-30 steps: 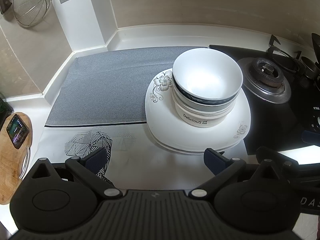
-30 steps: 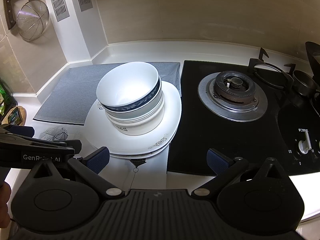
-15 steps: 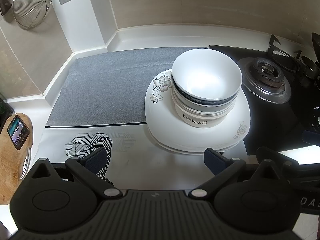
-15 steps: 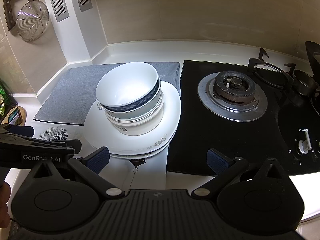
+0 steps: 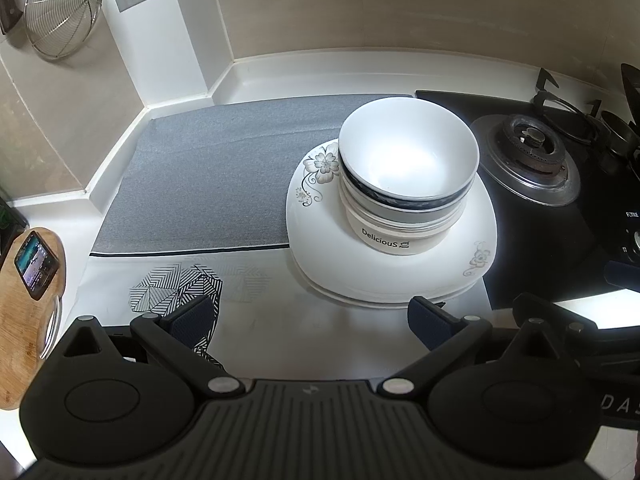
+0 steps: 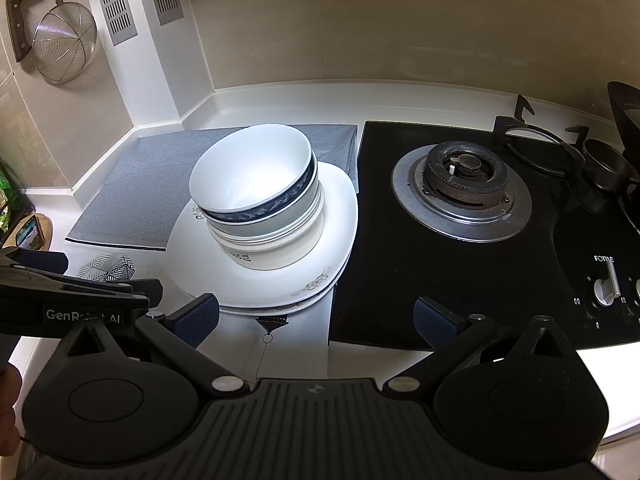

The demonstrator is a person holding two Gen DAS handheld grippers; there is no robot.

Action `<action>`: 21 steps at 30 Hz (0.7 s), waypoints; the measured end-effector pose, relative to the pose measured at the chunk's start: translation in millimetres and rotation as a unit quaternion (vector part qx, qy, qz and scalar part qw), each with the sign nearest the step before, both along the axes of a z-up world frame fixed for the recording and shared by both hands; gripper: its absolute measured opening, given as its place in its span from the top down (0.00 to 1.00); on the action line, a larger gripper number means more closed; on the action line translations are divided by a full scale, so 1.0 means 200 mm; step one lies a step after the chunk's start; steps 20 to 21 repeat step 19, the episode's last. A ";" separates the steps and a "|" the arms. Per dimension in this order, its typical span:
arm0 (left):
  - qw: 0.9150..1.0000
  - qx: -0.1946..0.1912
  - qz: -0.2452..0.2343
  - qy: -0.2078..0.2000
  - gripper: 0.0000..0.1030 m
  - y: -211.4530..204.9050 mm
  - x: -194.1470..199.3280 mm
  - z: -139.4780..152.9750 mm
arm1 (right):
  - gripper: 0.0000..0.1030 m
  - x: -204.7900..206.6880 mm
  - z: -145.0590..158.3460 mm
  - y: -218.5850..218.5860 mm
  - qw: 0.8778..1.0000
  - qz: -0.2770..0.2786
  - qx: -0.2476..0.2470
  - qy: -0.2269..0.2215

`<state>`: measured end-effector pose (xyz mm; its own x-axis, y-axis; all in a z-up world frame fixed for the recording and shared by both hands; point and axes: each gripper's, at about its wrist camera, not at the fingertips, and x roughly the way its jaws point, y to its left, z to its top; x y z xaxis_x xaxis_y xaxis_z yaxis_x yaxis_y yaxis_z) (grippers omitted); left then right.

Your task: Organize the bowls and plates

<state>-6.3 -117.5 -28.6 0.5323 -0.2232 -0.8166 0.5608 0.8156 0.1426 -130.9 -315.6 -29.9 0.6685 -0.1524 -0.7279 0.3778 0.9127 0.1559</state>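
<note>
Bowls [image 5: 408,178], nested three or so deep, look like glazed ceramic: probably heavy together, slick and chippable, so pinching the top rim seems safest. White, one navy-banded, the lowest printed "Delicious", they sit on stacked floral plates [image 5: 320,240] overlapping the grey mat [image 5: 208,176], beside the black hob [image 6: 460,184]. Left gripper [image 5: 312,316] and right gripper [image 6: 316,316] both hang released and empty, short of the stack.

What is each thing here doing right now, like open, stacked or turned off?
left gripper: open, holding nothing.
right gripper: open, holding nothing.
bowls: nested, upright, on the plates.
plates: stacked flat on the counter.
burner: no flame, no pot.
phone: screen lit.
strainer: hanging on the wall.
</note>
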 end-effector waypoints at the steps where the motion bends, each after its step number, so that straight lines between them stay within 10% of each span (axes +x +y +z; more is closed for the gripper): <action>1: 1.000 0.000 0.000 0.000 0.00 0.00 0.00 0.00 | 0.00 0.00 0.00 0.00 1.000 0.000 0.000 0.000; 21: 1.000 0.003 -0.004 -0.009 0.00 0.00 -0.01 0.02 | 0.00 0.00 0.00 0.00 1.000 0.000 0.002 -0.003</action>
